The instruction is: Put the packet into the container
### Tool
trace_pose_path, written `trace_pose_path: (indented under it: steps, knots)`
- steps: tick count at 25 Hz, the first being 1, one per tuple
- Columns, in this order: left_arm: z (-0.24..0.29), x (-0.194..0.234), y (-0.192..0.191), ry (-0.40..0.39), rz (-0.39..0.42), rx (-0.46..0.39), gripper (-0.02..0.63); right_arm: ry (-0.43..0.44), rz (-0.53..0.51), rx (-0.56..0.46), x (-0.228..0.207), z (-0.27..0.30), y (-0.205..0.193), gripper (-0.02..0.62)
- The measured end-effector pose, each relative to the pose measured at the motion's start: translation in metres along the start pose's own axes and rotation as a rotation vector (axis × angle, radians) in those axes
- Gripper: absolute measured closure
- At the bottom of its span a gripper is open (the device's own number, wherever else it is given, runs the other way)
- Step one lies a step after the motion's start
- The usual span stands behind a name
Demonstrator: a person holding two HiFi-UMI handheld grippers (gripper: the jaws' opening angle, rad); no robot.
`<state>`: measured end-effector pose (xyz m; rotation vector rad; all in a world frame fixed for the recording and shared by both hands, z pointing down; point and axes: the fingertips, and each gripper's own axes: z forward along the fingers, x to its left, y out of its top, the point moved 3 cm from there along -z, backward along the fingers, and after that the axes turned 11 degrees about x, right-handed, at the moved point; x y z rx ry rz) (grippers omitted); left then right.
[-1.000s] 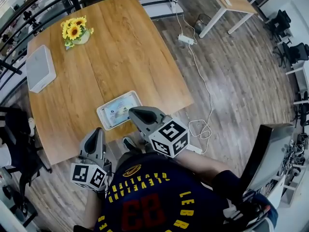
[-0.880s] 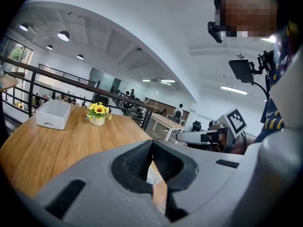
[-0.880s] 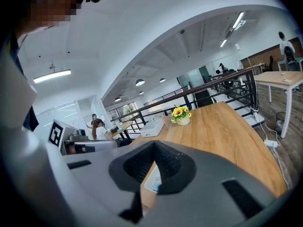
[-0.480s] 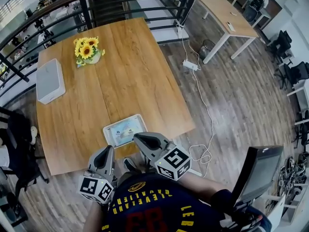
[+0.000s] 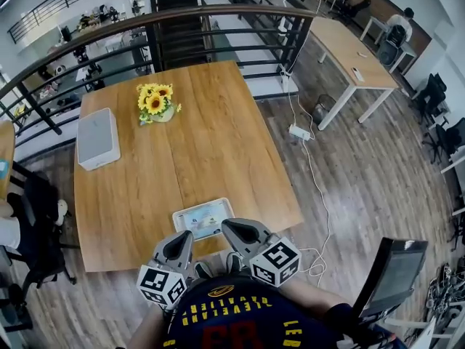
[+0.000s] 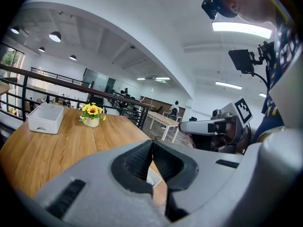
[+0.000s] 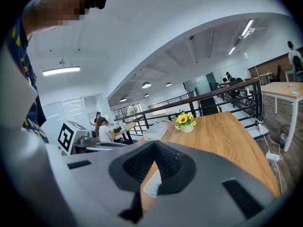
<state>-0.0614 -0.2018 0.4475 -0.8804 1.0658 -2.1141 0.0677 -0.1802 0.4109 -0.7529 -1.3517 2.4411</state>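
Note:
A pale packet (image 5: 203, 217) with blue print lies flat near the front edge of the wooden table (image 5: 211, 147). A white box-shaped container (image 5: 98, 138) stands at the table's left side; it also shows as the container (image 6: 45, 117) in the left gripper view. My left gripper (image 5: 180, 244) is held close to the person's body, just short of the table's front edge, shut and empty. My right gripper (image 5: 240, 231) is beside it, right of the packet's near edge, also shut with nothing between its jaws. A white corner of the packet (image 7: 155, 183) peeks below the right jaws.
A vase of yellow sunflowers (image 5: 156, 103) stands at the table's far middle. A black railing (image 5: 218, 20) runs behind the table. A power strip (image 5: 299, 131) and white cable lie on the floor to the right. A dark chair (image 5: 33, 231) sits at the left.
The head view has drawn back and tilted up, so the table and packet sit lower and further off in the frame. Both grippers stay shut near the body.

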Motion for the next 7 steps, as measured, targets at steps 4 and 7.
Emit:
trace_pose_path:
  steps: [4, 7]
  knots:
    - [0.008, -0.001, 0.003, -0.012, 0.067, 0.012, 0.597, -0.029, -0.005, -0.012, -0.002, -0.004, 0.003, 0.583]
    - [0.013, 0.0, -0.001, -0.018, 0.132, 0.047, 0.597, -0.051, 0.003, -0.01, 0.001, -0.005, 0.001, 0.583]
